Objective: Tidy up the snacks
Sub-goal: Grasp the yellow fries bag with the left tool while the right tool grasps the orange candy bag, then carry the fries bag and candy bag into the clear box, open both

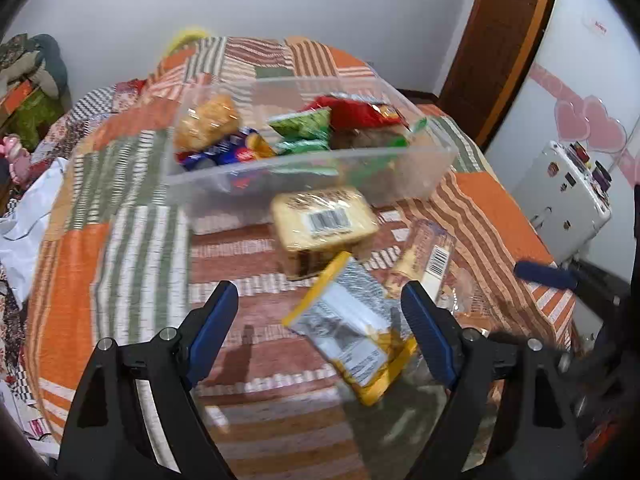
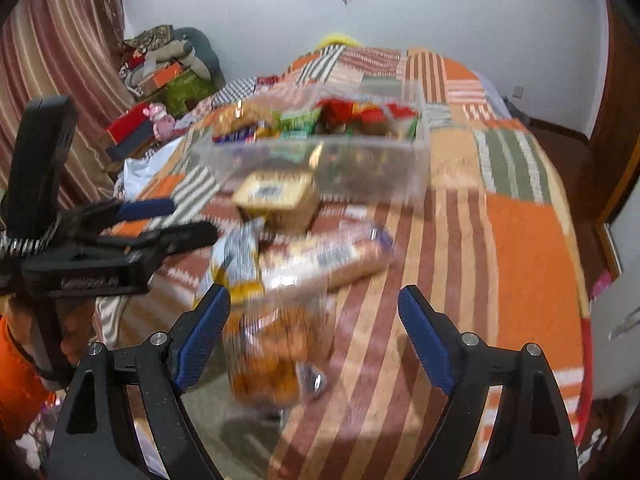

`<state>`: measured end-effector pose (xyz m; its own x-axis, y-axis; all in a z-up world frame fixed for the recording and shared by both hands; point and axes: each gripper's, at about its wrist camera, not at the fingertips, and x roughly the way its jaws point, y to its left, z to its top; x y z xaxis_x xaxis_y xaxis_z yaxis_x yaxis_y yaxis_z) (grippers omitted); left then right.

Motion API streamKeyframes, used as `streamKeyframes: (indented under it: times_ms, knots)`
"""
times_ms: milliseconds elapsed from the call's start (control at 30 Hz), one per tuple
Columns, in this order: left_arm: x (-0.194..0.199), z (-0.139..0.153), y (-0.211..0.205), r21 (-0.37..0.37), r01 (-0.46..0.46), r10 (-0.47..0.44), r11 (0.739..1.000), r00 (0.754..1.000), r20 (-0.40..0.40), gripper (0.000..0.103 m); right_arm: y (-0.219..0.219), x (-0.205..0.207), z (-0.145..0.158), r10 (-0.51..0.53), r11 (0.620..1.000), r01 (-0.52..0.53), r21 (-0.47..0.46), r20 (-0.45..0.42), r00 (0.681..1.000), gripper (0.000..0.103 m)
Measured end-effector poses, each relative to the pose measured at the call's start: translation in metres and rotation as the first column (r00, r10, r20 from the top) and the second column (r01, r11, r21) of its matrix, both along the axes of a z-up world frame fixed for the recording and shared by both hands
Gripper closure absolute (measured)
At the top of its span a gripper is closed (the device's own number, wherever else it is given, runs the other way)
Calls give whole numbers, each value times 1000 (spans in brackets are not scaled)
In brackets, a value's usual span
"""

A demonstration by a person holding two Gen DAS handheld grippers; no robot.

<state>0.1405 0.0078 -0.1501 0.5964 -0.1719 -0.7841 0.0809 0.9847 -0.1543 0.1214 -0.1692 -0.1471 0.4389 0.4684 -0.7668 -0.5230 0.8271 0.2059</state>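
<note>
Two hand-held grippers hang over the patchwork bed (image 1: 120, 248), both spread wide with nothing pinched. The left hand-held gripper (image 1: 320, 332) frames a yellow-edged foil packet (image 1: 352, 344), which lies just ahead of it and nearer its right finger, long axis slanting from the bed's near edge up toward the clear plastic bin (image 1: 420, 176). The right hand-held gripper (image 2: 314, 332) stands over a clear bag of orange snacks (image 2: 268, 352), set toward its left finger, long axis running roughly along the fingers. So each hand has its own nearest target; the left one would likely need a small sideways shift to centre the packet.

Beyond these lie a wrapped yellow block with a barcode (image 1: 324, 224) just in front of the bin, and a long clear-wrapped biscuit pack (image 2: 340, 260) beside it. The bin, already holding several snacks, sits toward the bed's middle.

Only the right wrist view shows the orange bag whole and the other gripper from the side; only the left view shows the barcode clearly.
</note>
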Motion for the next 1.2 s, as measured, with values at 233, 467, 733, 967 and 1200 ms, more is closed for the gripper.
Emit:
streamKeyframes:
  times_ms: [233,467,733,967,1200]
  knots:
    - [9,-24,-12,14,17,-16,1000,999,-38,19,-5,-6,-10,-2,998,5,55,-50,999,19]
    - [-3,-36,13,57,-14,18,998,997,-72,19,-5,-13,-8,23,998,-19,67,-55,998,19]
    - [-11,-42,28,25,-28,30,999,996,-83,20,6,-17,-17,63,998,-61,28,-67,996,20]
    - [-1,-45,14,38,-26,28,999,998,-52,46,3,-14,-23,49,998,-46,39,-86,995,46]
    - [-6,-31,12,38,-16,17,999,1000,-17,49,-10,-13,-8,21,998,-18,62,-47,999,49]
